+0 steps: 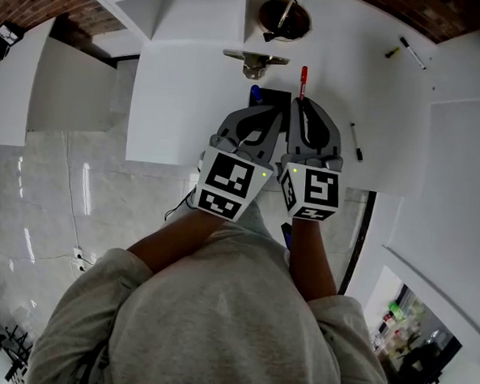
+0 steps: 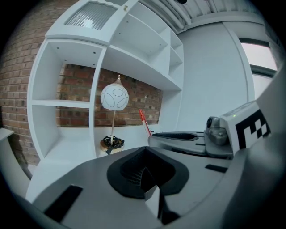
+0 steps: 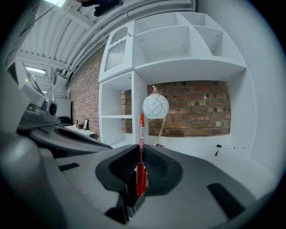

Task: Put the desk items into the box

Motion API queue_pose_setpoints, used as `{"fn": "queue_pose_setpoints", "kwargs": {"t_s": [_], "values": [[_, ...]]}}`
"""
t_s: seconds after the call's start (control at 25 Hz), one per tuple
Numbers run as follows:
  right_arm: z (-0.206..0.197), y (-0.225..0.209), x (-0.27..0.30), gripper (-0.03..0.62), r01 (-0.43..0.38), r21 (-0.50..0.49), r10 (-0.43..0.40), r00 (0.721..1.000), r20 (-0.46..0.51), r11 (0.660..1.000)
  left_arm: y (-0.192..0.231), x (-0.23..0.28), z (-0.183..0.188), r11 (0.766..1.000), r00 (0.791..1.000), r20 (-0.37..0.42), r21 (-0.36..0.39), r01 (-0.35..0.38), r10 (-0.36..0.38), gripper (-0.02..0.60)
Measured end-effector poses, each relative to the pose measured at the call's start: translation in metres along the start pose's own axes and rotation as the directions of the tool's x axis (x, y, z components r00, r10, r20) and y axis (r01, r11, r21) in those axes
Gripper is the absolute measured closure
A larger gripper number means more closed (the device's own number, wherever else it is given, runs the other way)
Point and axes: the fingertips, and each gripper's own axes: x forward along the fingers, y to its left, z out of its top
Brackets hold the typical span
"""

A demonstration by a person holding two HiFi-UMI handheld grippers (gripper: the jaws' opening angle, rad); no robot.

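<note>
Trouble could come if my right claw (image 3: pixel 139 154), pinching the red pen (image 3: pixel 141 176) upright by its low end over the white counter (image 1: pixel 188 111), lets it tip out, while my left claw (image 2: pixel 145 172) is closed and empty

— What is in the right gripper (image 3: pixel 140 156)?
— A red pen (image 3: pixel 141 176). It stands upright with the fingers (image 3: pixel 158 163) pressed on its lower half.
— And beyond it?
— At 12 o'clock from the pen's upper end there's a white globe lamp (image 3: pixel 155 106). It stands before a brick wall (image 3: pixel 196 107), inside a white shelf unit (image 3: pixel 178 67).
— To the sides?
— A marker (image 3: pixel 225 146) lies on the white worktop (image 3: pixel 192 145) at 3 o'clock. The left gripper (image 3: pixel 49 125) shows at 9 o'clock.
</note>
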Motion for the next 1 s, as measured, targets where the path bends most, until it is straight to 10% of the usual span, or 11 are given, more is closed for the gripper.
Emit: {"fn": "queue_pose_setpoints", "kwargs": {"t_s": [1.0], "values": [[-0.067, 0.044, 0.037, 0.542, -0.208, -0.117, 0.163, 0.936, -0.313, 0.971, 0.035, -0.012, -0.02, 0.995, 0.996, -0.037, -0.043, -0.088, 0.086, 0.577]]}}
